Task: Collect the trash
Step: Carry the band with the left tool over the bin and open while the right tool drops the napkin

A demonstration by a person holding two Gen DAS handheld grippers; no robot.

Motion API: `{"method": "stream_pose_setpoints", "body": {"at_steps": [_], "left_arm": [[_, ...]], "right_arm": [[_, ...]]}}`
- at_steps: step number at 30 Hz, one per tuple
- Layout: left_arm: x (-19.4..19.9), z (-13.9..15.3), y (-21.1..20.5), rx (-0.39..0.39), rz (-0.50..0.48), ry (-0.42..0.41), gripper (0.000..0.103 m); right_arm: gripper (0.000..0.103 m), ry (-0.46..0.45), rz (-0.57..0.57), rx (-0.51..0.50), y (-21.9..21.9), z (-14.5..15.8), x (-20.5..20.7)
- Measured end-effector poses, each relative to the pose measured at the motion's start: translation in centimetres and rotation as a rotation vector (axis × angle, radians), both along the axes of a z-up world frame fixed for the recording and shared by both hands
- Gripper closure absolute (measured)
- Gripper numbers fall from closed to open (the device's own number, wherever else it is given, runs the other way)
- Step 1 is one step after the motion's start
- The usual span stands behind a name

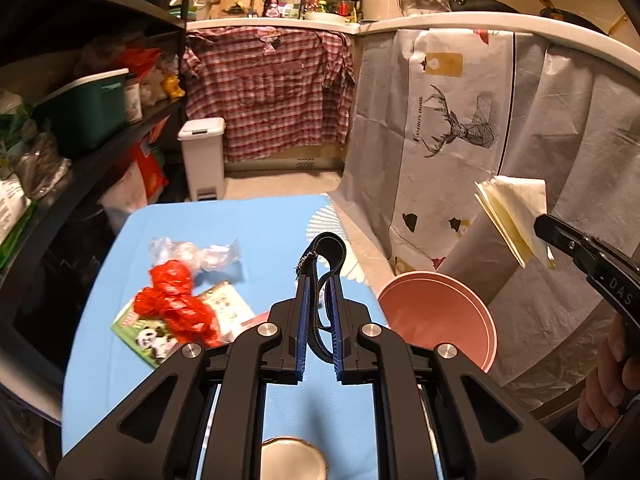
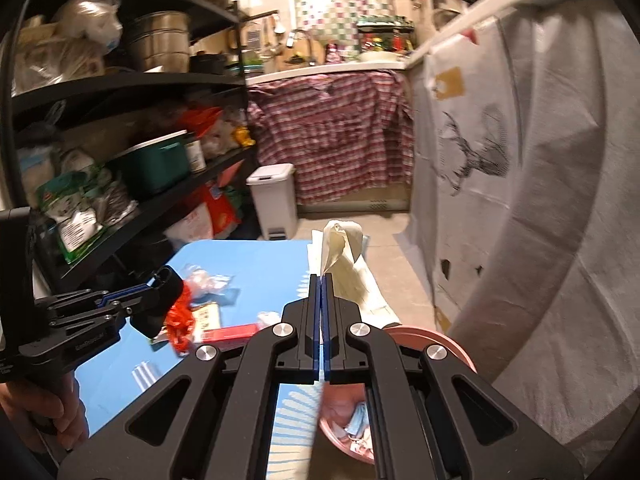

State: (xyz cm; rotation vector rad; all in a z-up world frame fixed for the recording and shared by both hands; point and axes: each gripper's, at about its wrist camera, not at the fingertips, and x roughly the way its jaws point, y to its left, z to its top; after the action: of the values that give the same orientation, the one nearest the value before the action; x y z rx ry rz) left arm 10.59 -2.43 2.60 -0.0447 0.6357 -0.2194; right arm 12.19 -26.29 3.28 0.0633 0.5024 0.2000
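My left gripper [image 1: 319, 280] is shut on a black strap [image 1: 329, 250], held above the blue table [image 1: 260, 220]. My right gripper [image 2: 321, 278] is shut on a folded pale paper napkin [image 2: 340, 256]; the napkin also shows at the right of the left wrist view [image 1: 512, 212]. A pink bin [image 1: 436, 316] stands beside the table's right edge, with trash inside [image 2: 356, 428]. On the table lie a red plastic bag [image 1: 176, 304], a clear crumpled plastic [image 1: 192, 254] and a panda-printed packet [image 1: 156, 340].
A black shelf rack [image 2: 120, 92] full of goods runs along the left. A white pedal bin [image 1: 202, 156] stands at the back. A grey cloth with a deer print [image 1: 460, 128] hangs on the right. A round lid [image 1: 292, 460] lies near the table's front.
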Motion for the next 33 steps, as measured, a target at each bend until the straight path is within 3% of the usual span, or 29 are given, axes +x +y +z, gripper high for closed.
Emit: {"method": "stream_pose_setpoints", "body": {"at_steps": [17, 33], "left_arm": [[2.6, -3.5, -6.6, 0.021, -0.15, 0.041, 0.093], [4.4, -4.1, -11.5, 0.017, -0.219, 0.041, 0.093]], "right_arm": [[0.102, 0.101, -0.111, -0.021, -4.5, -4.4, 2.1], [0.102, 0.129, -0.161, -0.03, -5.1, -5.3, 3.2]]}}
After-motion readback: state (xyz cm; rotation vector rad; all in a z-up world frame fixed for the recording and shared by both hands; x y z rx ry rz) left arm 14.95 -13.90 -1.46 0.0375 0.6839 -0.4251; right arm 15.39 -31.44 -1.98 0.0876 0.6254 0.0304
